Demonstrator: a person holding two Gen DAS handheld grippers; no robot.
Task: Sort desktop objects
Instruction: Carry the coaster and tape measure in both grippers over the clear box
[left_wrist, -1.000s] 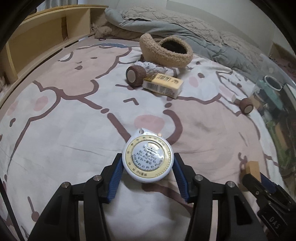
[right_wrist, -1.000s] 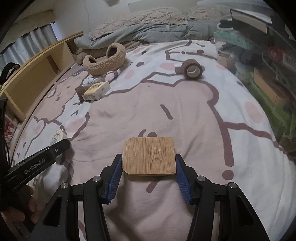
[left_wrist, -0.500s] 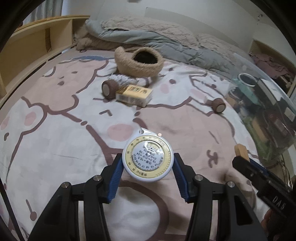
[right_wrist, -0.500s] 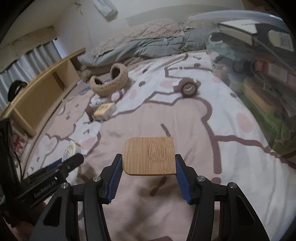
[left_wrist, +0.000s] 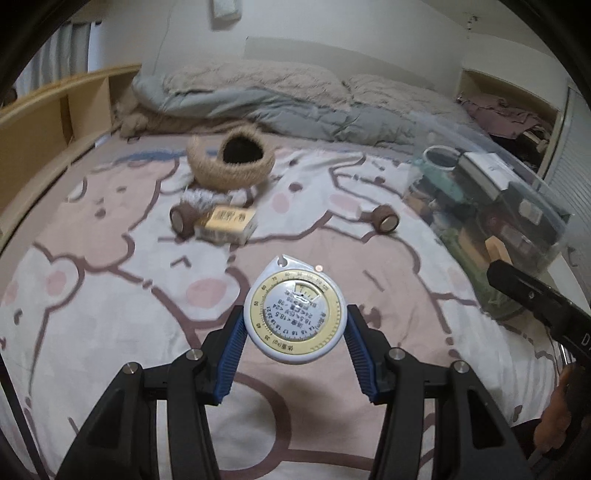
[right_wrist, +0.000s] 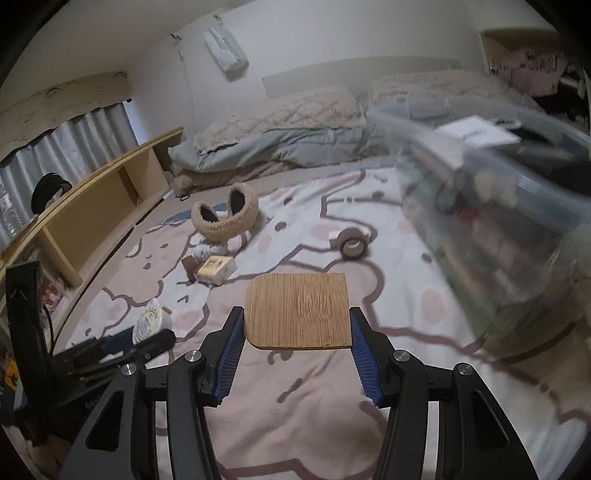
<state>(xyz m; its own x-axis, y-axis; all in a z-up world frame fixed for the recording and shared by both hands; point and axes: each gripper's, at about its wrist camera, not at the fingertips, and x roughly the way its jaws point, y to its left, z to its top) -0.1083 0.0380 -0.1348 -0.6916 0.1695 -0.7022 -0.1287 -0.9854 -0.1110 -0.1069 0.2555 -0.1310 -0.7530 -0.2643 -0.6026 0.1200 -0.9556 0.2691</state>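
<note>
My left gripper (left_wrist: 294, 325) is shut on a round white tape measure (left_wrist: 294, 314) with a yellow dial ring, held above the bed sheet. My right gripper (right_wrist: 297, 325) is shut on a square bamboo coaster (right_wrist: 298, 312), also lifted off the sheet. In the right wrist view the left gripper (right_wrist: 147, 338) with the tape measure (right_wrist: 151, 321) shows at the lower left. In the left wrist view the coaster's edge (left_wrist: 495, 247) and the right gripper's black finger (left_wrist: 532, 295) show at the right, beside the clear storage box (left_wrist: 491, 199).
On the bear-print sheet (left_wrist: 110, 295) lie a small yellow box (left_wrist: 227, 221), a brown tape roll (left_wrist: 183, 218), another tape roll (left_wrist: 386, 218) and a woven slipper-like basket (left_wrist: 231, 162). A clear bin (right_wrist: 498, 221) full of items stands right. Folded bedding (left_wrist: 295, 107) lies behind, a wooden shelf (right_wrist: 96, 206) left.
Both grippers have risen with their objects and now look farther across the bed; the wall and bedding have come into view. The grips have not changed.
</note>
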